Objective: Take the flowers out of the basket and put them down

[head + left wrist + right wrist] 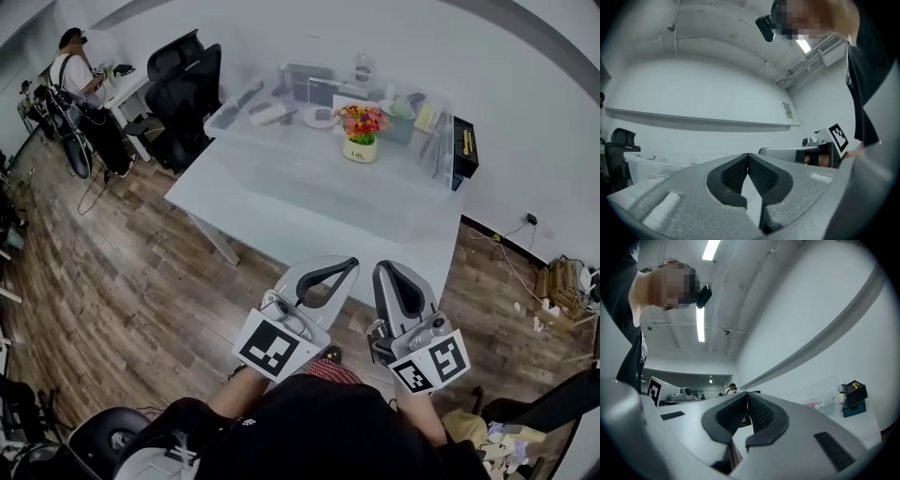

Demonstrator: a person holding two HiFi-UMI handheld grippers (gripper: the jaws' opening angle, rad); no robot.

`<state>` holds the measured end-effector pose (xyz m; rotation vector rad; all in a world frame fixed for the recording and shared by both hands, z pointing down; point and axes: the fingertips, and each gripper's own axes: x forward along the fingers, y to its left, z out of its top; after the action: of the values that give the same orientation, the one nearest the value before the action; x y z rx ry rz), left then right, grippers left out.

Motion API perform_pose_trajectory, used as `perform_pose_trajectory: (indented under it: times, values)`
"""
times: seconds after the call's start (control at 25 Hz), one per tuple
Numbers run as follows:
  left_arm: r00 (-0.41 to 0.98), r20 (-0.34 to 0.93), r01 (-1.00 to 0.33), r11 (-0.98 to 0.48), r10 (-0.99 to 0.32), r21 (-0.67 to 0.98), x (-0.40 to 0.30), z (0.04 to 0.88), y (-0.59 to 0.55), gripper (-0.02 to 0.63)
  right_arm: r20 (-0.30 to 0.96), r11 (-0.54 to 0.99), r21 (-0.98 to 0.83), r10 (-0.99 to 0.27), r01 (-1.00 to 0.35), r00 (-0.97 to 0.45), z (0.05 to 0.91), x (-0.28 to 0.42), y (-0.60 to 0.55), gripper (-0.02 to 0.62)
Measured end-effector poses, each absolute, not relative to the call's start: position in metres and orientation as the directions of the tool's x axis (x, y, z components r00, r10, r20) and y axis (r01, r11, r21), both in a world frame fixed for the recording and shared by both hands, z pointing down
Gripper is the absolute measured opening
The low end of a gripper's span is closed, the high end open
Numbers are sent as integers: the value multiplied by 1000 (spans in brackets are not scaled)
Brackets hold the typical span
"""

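Observation:
A bunch of red, orange and yellow flowers (362, 122) stands in a small cream basket (359, 150) on the far part of the white table (281, 202), in the head view. My left gripper (352, 265) and right gripper (386, 269) are held side by side at the table's near edge, well short of the basket. Both are shut with nothing between the jaws. In the left gripper view the left gripper (748, 156) points level toward the wall, and the right gripper view shows the right gripper (747, 395) the same way; neither view shows the flowers.
Clear plastic boxes (251, 101), a pink dish (322, 116), a bottle (362, 66) and a green pot (399, 122) crowd the table's far end. A black box (465, 147) sits at its right edge. Black office chairs (183, 89) and a seated person (75, 70) are at far left.

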<state>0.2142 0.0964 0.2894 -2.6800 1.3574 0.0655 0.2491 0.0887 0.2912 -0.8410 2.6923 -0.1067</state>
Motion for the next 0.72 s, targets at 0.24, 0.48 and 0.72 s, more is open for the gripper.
perform_pose_trajectory:
  times: [0.24,0.48,0.72]
  values:
    - [560,-104,-828,-552,-822,-95,199,286,86,5,-273,842,-162,-539,-514,-797,290,237,78,12]
    - [540,-99,-841,-531,-836,-103,194,283,77,5,-277,857,-164,-515,-488,-811,287,229,67,12]
    - [512,-95,-858,-502,-854,-112,181,283,65,5,-286,877,-158,-481,-455,-829,285,215,54,12]
